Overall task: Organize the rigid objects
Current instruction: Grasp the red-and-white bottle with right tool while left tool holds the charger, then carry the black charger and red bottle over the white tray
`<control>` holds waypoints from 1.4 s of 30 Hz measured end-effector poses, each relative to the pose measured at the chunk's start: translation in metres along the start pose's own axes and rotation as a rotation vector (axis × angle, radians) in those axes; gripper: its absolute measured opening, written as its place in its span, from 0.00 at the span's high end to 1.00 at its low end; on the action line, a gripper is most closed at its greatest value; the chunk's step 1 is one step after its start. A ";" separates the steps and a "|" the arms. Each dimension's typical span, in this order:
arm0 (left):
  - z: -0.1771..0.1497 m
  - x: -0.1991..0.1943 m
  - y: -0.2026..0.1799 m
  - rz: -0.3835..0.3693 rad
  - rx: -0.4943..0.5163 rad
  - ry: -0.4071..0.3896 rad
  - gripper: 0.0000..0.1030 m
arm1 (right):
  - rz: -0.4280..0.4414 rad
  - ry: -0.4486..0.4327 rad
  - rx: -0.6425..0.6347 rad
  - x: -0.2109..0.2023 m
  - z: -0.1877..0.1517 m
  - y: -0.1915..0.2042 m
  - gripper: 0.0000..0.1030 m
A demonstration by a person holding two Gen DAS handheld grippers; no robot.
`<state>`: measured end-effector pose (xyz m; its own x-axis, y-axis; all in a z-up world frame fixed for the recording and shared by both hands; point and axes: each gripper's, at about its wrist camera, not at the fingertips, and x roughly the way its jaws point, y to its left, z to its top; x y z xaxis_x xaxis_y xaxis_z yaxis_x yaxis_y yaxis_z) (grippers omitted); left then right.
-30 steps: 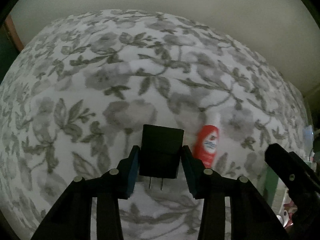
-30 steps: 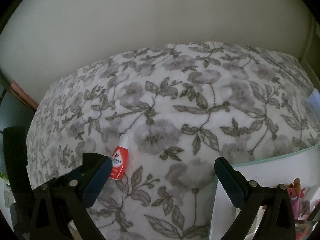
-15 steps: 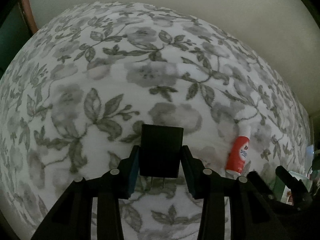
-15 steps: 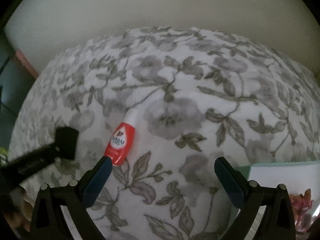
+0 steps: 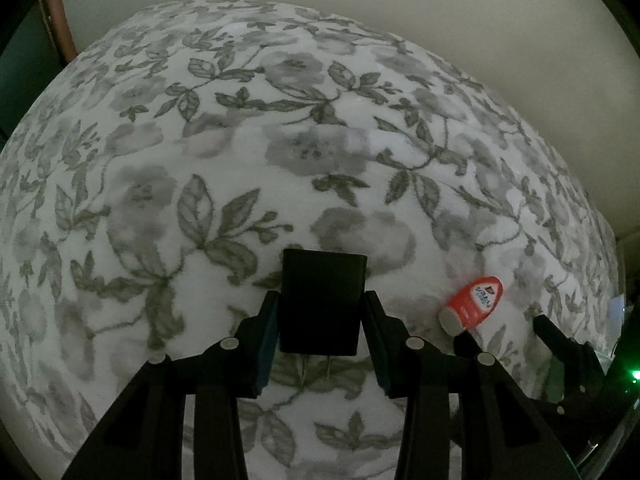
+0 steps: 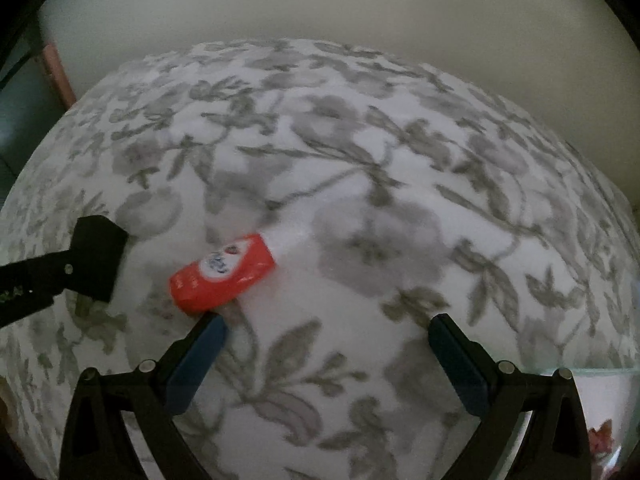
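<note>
Left wrist view shows the floral blanket filling nearly everything, a soft spread that serves as the sorting surface, so whatever lies on it sinks a little and stays put rather than rolling; above it the left gripper hangs steeply downward with its jaws clamped on the flat sides of the black plug adapter, prongs pointing back toward the camera, a hold that keeps the body square and clear of the cloth for carrying; the right gripper stands with jaws spread wide and nothing between them, its left pad just beside the red bottle, probably lining up for a grasp; that bottle lies on its side on the blanket, white cap pointing away, apart from the adapter.
</note>
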<state>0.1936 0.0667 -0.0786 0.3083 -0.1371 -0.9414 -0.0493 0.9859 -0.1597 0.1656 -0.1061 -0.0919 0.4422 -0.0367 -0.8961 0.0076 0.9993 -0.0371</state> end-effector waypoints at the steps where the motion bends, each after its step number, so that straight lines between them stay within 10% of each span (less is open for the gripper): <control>1: 0.000 0.000 0.002 -0.002 -0.006 0.000 0.59 | 0.005 -0.006 -0.002 0.001 0.001 0.002 0.00; 28: 0.003 -0.001 0.041 -0.050 -0.115 0.008 0.58 | 0.098 -0.064 0.141 0.004 0.016 0.025 0.01; 42: 0.003 -0.002 0.043 -0.048 -0.118 0.017 0.58 | 0.049 -0.085 0.088 0.002 0.017 0.031 0.22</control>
<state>0.1936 0.1096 -0.0828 0.2969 -0.1862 -0.9366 -0.1464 0.9603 -0.2373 0.1823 -0.0748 -0.0873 0.5183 0.0093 -0.8551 0.0612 0.9970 0.0480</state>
